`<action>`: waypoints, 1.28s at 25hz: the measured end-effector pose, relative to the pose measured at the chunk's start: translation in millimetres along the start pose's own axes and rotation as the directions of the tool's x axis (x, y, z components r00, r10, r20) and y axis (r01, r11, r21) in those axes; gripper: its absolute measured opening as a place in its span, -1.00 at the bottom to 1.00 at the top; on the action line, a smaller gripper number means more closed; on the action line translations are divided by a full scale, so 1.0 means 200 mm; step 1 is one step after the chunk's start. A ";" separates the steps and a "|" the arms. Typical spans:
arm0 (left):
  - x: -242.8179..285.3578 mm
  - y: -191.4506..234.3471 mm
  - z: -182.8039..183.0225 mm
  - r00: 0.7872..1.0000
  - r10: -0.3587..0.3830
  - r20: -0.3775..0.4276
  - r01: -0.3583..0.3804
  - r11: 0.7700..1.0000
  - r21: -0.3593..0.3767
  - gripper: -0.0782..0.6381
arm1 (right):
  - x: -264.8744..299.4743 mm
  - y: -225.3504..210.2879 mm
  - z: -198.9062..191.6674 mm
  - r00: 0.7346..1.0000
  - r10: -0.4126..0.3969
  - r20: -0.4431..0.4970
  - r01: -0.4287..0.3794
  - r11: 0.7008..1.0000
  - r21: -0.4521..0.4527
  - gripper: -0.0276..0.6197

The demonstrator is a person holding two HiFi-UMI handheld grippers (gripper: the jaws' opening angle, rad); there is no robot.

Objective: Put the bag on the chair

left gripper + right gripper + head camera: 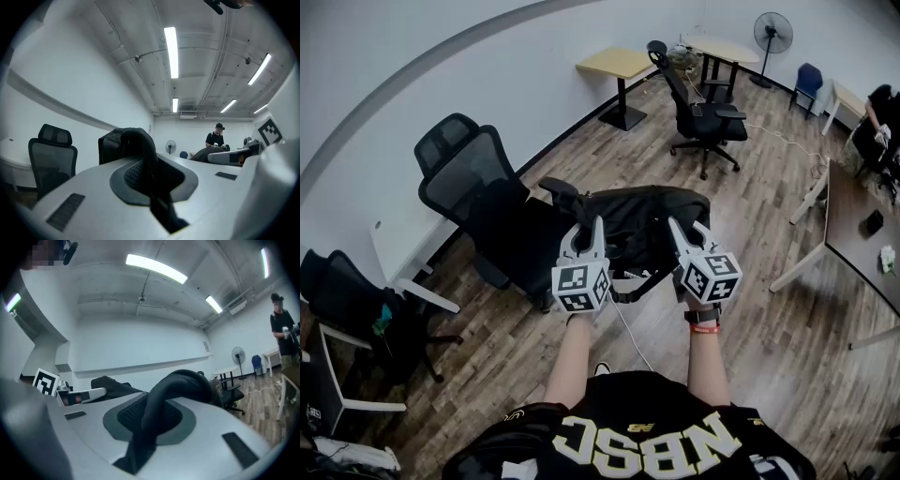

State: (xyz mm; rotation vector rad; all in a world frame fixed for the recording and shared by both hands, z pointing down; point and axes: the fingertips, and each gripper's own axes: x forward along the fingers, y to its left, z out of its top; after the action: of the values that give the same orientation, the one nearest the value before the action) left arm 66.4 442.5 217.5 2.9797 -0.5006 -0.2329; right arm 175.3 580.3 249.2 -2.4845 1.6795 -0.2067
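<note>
Your left gripper (589, 236) and right gripper (686, 234) each pinch nearly shut on the straps (144, 147) of the bag (642, 214), mid-frame, just right of the chair (473, 183), over wooden floor (759, 319).

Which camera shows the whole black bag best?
The head view: the whole bag shows, beside the office chair. The left gripper view shows a clamped strap and one corner; the right gripper view, mostly another strap.
</note>
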 end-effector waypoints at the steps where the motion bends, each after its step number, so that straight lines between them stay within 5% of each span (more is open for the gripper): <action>1: -0.01 0.02 0.00 1.000 -0.002 0.000 0.002 1.000 -0.004 -0.67 | 0.01 0.02 -0.01 1.000 -0.003 -0.002 0.003 1.000 0.004 -0.73; 12: -0.11 0.39 0.01 1.000 0.016 0.009 -0.015 0.999 -0.045 -0.67 | 0.24 0.32 -0.11 1.000 0.022 -0.019 -0.022 0.999 0.024 -0.72; 21: -0.22 0.81 0.06 0.993 0.115 0.033 -0.111 0.990 -0.086 -0.67 | 0.58 0.68 -0.21 0.986 0.152 -0.061 -0.152 0.988 0.012 -0.73; 26: -0.28 1.07 0.05 0.979 0.200 0.029 -0.197 0.977 -0.086 -0.67 | 0.85 0.84 -0.29 0.963 0.244 -0.116 -0.241 0.970 0.036 -0.73; 32: -0.27 1.46 -0.01 0.931 0.364 0.020 -0.361 0.928 -0.089 -0.67 | 1.26 1.05 -0.44 0.902 0.391 -0.184 -0.387 0.920 0.059 -0.73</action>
State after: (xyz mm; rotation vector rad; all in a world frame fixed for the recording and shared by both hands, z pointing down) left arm -76.4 186.5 266.7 2.7374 -1.0044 -0.2640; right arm 60.7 266.5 304.8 -2.1075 2.1941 -0.4276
